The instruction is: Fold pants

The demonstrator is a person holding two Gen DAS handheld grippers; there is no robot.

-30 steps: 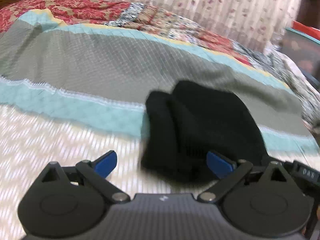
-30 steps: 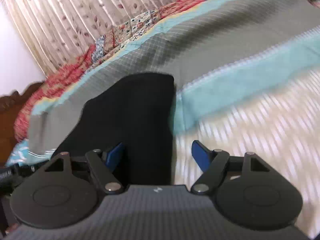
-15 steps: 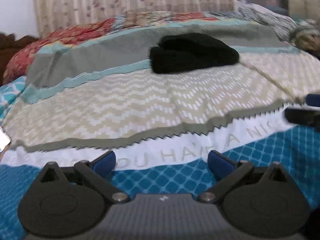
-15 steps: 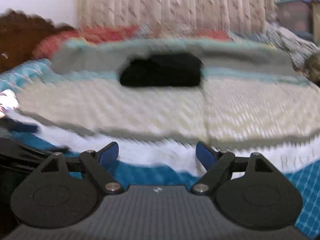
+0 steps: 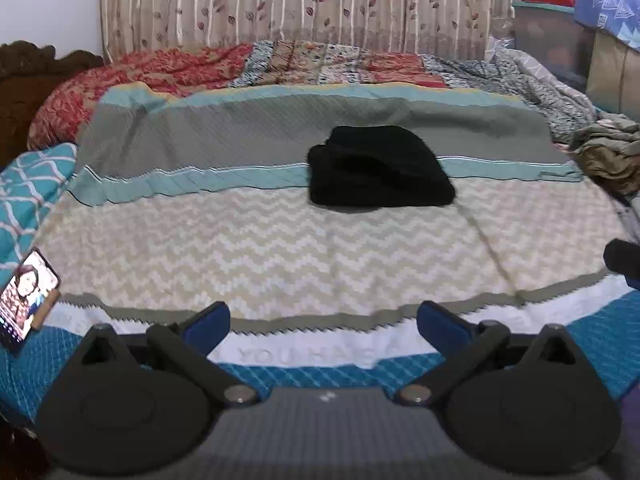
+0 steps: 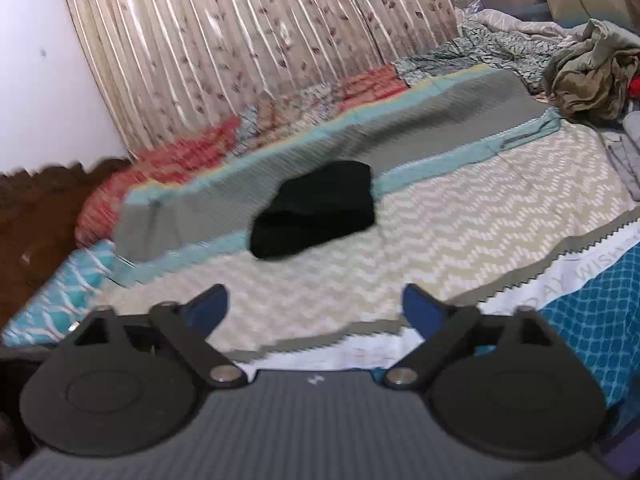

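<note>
The black fabric pants (image 5: pixel 380 172) lay as a compact folded bundle on the striped quilted bedspread (image 5: pixel 260 248), well ahead of both claws. The left claw (image 5: pixel 323 322) and right claw (image 6: pixel 315 306) gaped wide, holding nothing. Folding looked finished, with nothing evidently left.

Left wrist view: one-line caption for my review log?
Folded black pants lie on the patterned bedspread, open left gripper empty and well short of them.

One folded black pants bundle (image 5: pixel 380 172) on the bed (image 5: pixel 280 248), one phone (image 5: pixel 26 300) left of the pants, one crumpled olive garment (image 5: pixel 612 160) to their right, two tongs, left (image 5: pixel 323 322) and right (image 6: pixel 315 306).
</note>
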